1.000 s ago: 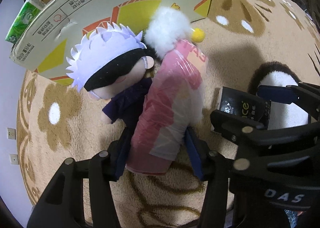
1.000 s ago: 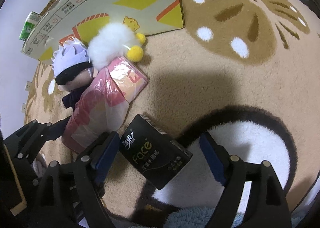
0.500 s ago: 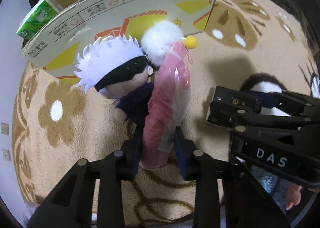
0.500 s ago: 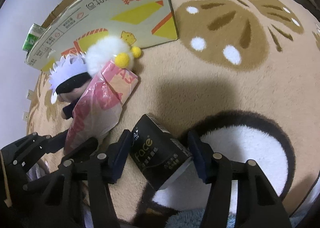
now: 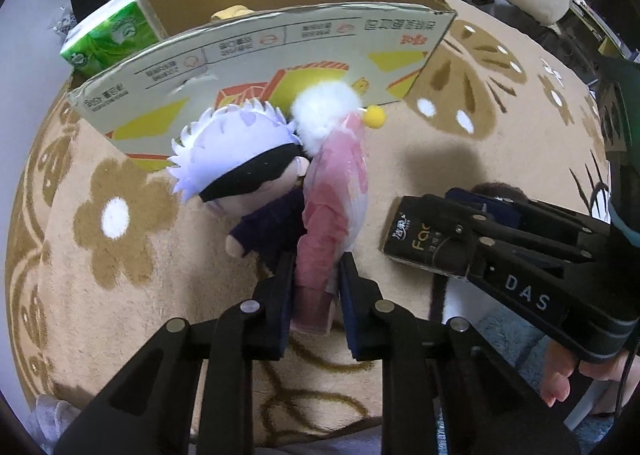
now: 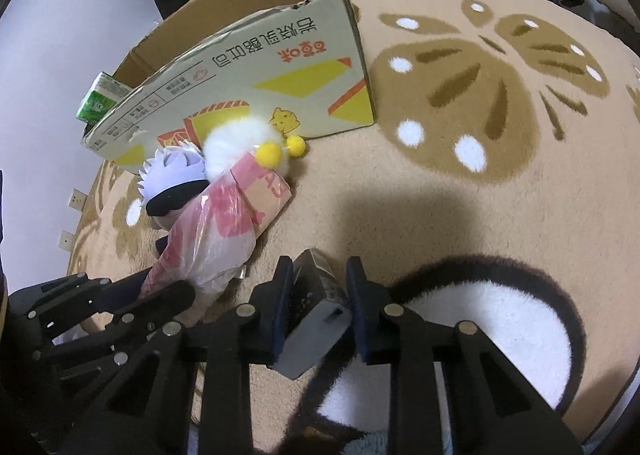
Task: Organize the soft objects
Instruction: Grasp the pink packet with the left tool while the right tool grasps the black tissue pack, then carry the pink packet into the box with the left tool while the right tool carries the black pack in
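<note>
1. Fingers of the left gripper, left wrist view: they have just been closing and are now clamped on the near end of the pink tissue pack, which is squeezed narrow between the pads. The pack's far end touches the white pompom toy with its yellow ball.
2. Same view: the plush doll lies on the rug just left of the pink pack, touching it. Behind both stands the open cardboard box; a green tissue pack sits in its left corner.
3. Same view: the right gripper enters from the right, held by a hand, with the black tissue pack in its grip.
4. Fingers of the right gripper, right wrist view: they have just been closing and are now clamped on the black tissue pack, which is tilted, one end raised toward the camera.
5. Same view: the pink tissue pack lies to the left, beside the doll and the pompom toy, all in front of the box. The left gripper grips the pack's near end.
</note>
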`<action>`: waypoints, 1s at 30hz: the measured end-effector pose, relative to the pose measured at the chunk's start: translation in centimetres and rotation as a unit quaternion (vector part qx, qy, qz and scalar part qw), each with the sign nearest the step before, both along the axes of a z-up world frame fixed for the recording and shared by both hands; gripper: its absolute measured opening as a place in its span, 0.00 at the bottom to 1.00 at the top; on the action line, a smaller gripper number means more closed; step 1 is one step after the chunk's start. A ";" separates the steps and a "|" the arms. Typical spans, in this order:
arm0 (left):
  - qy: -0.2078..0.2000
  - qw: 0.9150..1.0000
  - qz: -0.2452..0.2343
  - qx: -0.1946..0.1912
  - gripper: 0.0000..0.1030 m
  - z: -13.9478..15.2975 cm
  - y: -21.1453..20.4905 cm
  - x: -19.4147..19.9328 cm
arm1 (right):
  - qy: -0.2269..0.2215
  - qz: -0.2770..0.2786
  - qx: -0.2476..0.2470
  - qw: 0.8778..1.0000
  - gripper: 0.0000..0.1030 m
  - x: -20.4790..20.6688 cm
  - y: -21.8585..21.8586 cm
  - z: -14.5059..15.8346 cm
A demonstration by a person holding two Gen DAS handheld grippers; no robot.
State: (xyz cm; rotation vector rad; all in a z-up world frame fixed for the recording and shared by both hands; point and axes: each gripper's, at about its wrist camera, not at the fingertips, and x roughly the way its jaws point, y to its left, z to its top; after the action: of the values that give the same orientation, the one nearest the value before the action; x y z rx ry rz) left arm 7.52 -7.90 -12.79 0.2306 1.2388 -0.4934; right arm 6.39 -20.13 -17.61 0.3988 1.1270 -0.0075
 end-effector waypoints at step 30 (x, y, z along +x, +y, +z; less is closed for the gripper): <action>-0.102 0.994 0.022 -0.013 0.14 6.3 2.0 -0.8 | -0.139 0.016 -0.015 0.990 0.24 -1.1 1.3 6.0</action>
State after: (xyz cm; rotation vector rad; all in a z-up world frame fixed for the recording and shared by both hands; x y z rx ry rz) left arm 6.74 -5.90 -6.53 0.2252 1.0348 -0.4358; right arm 5.24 -18.80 -11.57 0.3429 0.8558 0.0570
